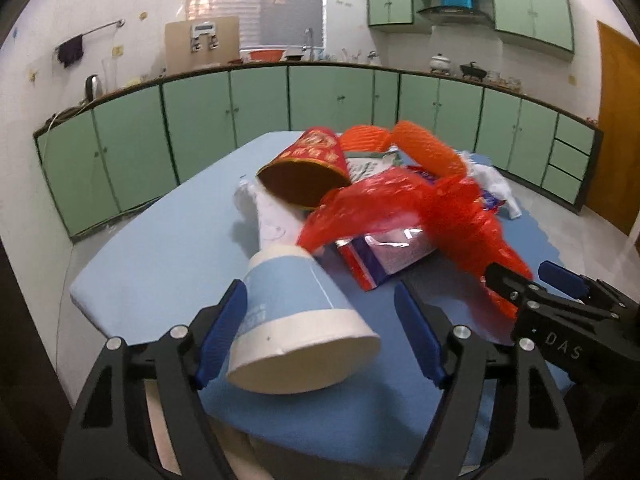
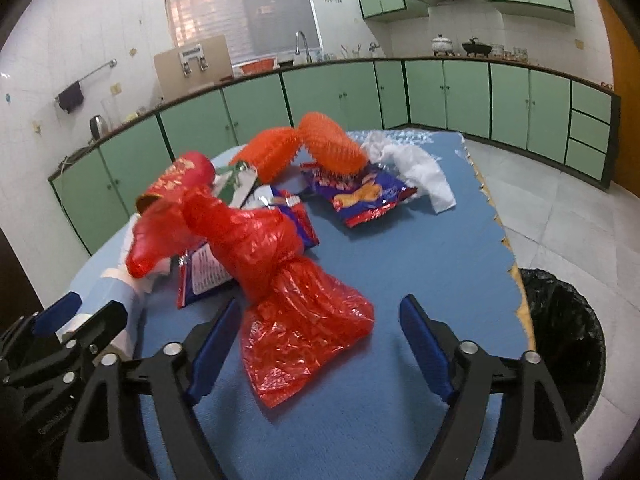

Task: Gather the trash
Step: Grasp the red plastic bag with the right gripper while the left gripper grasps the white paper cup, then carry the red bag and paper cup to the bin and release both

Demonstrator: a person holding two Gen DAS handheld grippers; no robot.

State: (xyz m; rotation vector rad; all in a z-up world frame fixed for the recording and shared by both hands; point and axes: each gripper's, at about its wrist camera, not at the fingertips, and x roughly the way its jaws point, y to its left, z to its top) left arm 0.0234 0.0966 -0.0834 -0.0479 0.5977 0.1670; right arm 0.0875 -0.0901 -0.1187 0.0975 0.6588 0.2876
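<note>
A blue and white paper cup [image 1: 296, 316] lies on its side between the open fingers of my left gripper [image 1: 320, 336]. A red plastic bag [image 2: 288, 280] lies on the blue table [image 2: 420, 248], its wide end between the open fingers of my right gripper [image 2: 320, 348]. The bag also shows in the left wrist view [image 1: 420, 216]. Behind lie a red paper cup [image 1: 312, 168], snack wrappers [image 2: 360, 196], orange foam netting [image 2: 320, 144] and white crumpled paper [image 2: 412, 168]. My right gripper [image 1: 528, 284] shows in the left view; my left gripper [image 2: 80, 312] shows in the right view.
A bin with a black liner [image 2: 564, 340] stands on the floor at the table's right edge. Green cabinets [image 1: 260, 108] run along the back and right walls. The table's near left corner [image 1: 80, 292] is close to my left gripper.
</note>
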